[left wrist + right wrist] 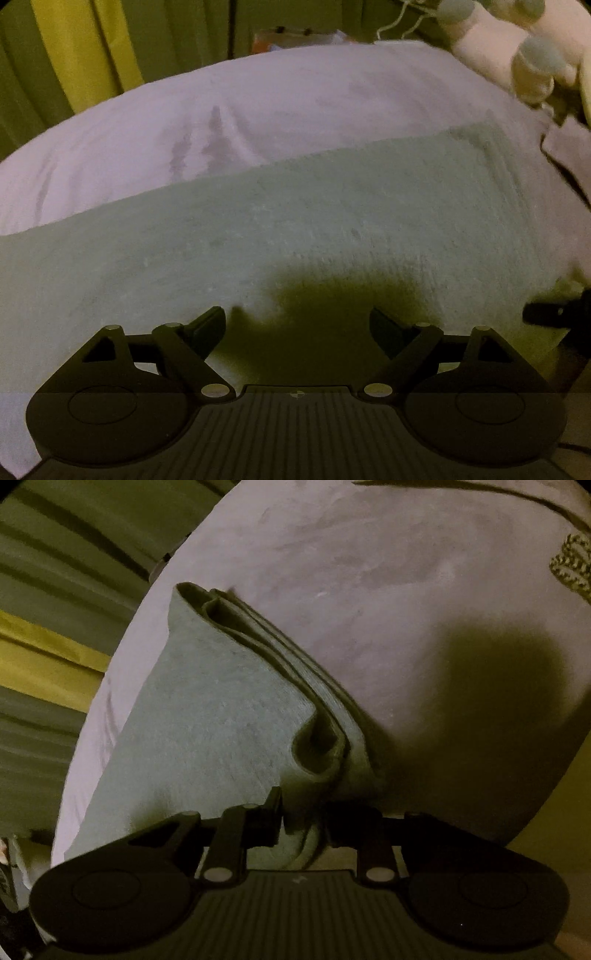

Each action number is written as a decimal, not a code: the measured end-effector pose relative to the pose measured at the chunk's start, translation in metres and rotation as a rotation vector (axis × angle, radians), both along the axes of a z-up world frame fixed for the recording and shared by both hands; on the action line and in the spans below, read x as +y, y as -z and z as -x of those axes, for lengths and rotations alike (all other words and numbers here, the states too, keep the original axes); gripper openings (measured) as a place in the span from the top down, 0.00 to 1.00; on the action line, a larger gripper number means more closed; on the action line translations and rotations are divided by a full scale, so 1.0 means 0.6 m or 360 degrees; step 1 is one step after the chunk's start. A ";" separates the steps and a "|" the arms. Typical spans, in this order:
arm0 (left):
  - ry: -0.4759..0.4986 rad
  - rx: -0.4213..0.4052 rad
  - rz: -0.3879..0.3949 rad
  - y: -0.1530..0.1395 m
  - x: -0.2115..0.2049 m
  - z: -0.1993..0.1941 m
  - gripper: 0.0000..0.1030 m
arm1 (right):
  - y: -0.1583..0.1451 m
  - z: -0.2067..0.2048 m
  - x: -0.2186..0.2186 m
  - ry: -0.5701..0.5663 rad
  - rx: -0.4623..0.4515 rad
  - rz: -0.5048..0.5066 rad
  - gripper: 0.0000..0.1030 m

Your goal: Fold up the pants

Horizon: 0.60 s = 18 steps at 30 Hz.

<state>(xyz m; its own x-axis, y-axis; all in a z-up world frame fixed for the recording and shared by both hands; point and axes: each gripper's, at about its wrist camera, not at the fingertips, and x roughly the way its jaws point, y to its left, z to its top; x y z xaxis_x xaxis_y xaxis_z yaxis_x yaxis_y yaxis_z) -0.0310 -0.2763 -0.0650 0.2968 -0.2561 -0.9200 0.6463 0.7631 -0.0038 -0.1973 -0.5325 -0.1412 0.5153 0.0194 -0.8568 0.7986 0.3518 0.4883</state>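
The pants (295,221) are pale grey-green knit fabric, lying flat across a lilac bedsheet (258,110). My left gripper (297,325) hovers just above the near part of the pants, jaws wide apart and empty. In the right wrist view the pants (221,716) show stacked folded layers along their right edge. My right gripper (303,812) is shut on the near end of those layers, with fabric bunched between the fingers. The right gripper's dark tip also shows at the right edge of the left wrist view (554,314).
A pink plush toy (517,48) lies at the far right of the bed. Yellow-green curtains (74,48) hang behind the bed. A patterned cord or cloth (570,565) lies at the right of the sheet (406,572). White cables (399,18) hang at the back.
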 end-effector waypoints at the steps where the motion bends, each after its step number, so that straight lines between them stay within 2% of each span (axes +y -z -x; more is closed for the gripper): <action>1: 0.0009 -0.0006 -0.0027 0.006 -0.007 -0.001 0.13 | 0.002 -0.001 -0.001 0.0002 0.0002 -0.0013 0.69; 4: 0.0025 -0.0011 -0.0089 0.022 -0.014 0.004 0.13 | 0.002 -0.005 0.001 0.0008 0.0003 -0.0001 0.69; 9: 0.0019 -0.0019 -0.0116 0.038 -0.010 0.002 0.12 | 0.011 0.001 -0.003 0.0085 -0.0026 -0.0030 0.69; 10: 0.0012 -0.0015 -0.0110 0.038 -0.008 0.001 0.12 | 0.012 0.000 0.000 0.0083 -0.0019 -0.0011 0.73; 11: 0.0003 -0.0010 -0.0110 0.039 -0.006 -0.001 0.11 | 0.010 -0.003 0.005 0.0069 0.0003 0.0030 0.83; 12: -0.0002 -0.0006 -0.0117 0.039 -0.002 -0.003 0.11 | 0.007 -0.006 0.010 0.0047 0.0010 0.0071 0.87; 18: -0.0003 0.0019 -0.0128 0.040 0.002 -0.022 0.12 | -0.028 -0.002 0.027 0.0008 -0.0135 0.0199 0.90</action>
<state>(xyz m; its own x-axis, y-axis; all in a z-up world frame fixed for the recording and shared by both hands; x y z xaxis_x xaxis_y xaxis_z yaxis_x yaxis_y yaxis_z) -0.0177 -0.2754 -0.0892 0.2860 -0.1803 -0.9411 0.6450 0.7625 0.0500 -0.1960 -0.5160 -0.1242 0.5860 -0.0873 -0.8056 0.7581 0.4102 0.5069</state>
